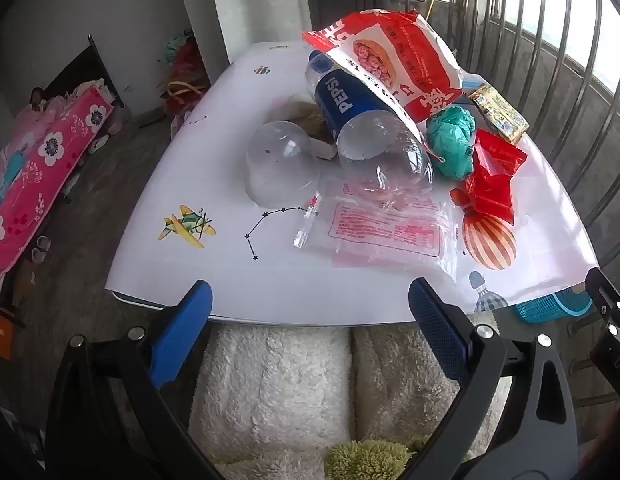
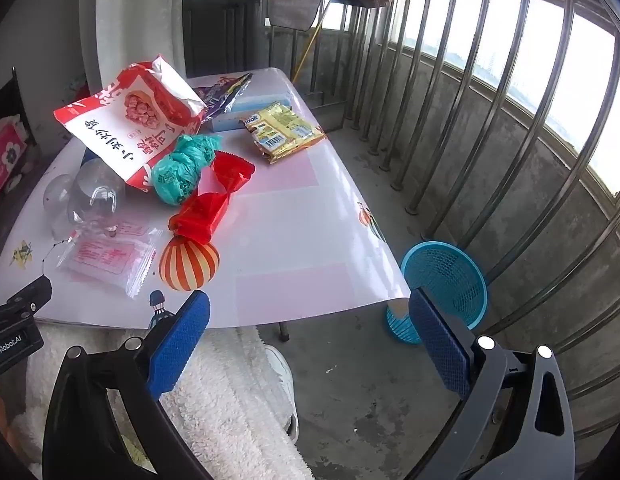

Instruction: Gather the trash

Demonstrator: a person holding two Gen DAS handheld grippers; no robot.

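left tool [image 1: 310, 320]: released, nothing between pads, over near tabletop [image 1: 238, 280] edge | right tool [image 2: 310, 328]: released, empty, at tabletop corner | trash on tabletop: Pepsi bottle [image 1: 362, 128] on its side under red-white snack bag [image 1: 394, 60], green plastic wad [image 1: 450, 140], red wrapper [image 1: 494, 176], clear wrapper [image 1: 386, 228], yellow packet [image 2: 286, 132] | blue mesh basket [image 2: 446, 284] on floor beside corner
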